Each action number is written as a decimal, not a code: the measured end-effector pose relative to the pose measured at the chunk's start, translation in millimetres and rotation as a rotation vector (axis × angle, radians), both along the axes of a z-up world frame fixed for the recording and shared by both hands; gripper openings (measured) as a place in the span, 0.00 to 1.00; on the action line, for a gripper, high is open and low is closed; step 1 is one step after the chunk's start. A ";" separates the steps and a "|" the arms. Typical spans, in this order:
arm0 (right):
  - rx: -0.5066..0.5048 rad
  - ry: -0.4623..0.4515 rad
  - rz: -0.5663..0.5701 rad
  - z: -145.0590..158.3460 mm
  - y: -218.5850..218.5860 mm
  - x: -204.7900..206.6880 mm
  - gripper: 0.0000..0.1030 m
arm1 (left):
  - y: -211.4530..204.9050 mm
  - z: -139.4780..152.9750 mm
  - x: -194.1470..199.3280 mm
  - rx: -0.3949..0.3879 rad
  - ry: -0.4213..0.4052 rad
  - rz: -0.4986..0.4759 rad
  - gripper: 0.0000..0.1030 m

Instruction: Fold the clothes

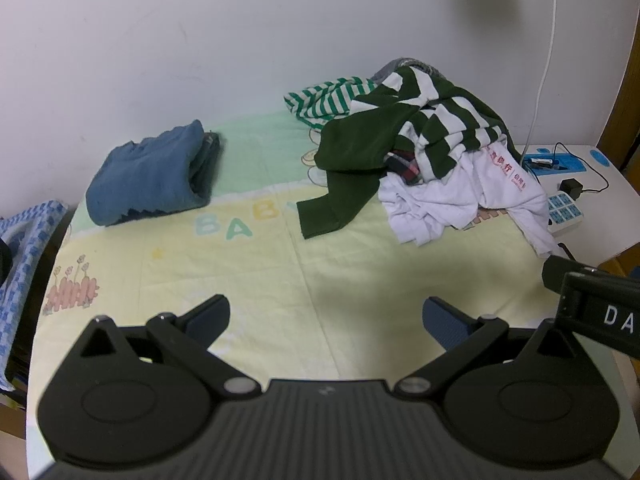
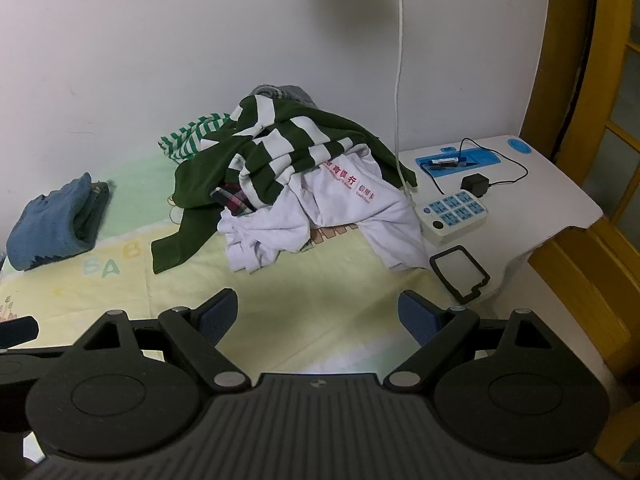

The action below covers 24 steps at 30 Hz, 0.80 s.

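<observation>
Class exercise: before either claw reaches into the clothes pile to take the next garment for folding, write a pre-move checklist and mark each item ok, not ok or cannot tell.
1. Left claw open and holding nothing: ok.
2. Right claw open and holding nothing: ok.
3. Bare sheet free in front for folding: ok.
4. White shirt reachable at the pile's front: ok.
5. White shirt free of the green striped top: not ok, the top lies over it.
6. Folded blue garment clear of the pile: ok.
</observation>
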State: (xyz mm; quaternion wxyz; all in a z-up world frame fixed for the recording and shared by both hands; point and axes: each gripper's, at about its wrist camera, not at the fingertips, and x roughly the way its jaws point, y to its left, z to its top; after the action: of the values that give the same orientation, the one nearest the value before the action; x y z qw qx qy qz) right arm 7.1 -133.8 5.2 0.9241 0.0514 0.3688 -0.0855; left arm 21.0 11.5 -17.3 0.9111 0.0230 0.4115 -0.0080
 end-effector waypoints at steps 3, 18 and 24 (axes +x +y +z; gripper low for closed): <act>-0.001 0.000 -0.002 -0.1 -0.1 0.1 0.87 | 1.1 -0.9 0.3 0.000 0.000 -0.002 1.00; -0.006 0.008 -0.013 -1.3 -1.4 -0.1 0.87 | 0.5 -2.4 0.8 -0.007 0.003 -0.020 1.00; -0.009 0.009 -0.017 -1.3 -1.2 -0.5 0.87 | 1.4 -2.3 0.8 -0.008 -0.001 -0.027 1.00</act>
State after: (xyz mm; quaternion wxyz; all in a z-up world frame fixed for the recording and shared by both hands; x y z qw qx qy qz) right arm 6.5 -135.0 4.0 0.9220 0.0500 0.3719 -0.0955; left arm 21.9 12.9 -19.7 0.9112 0.0248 0.4105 -0.0218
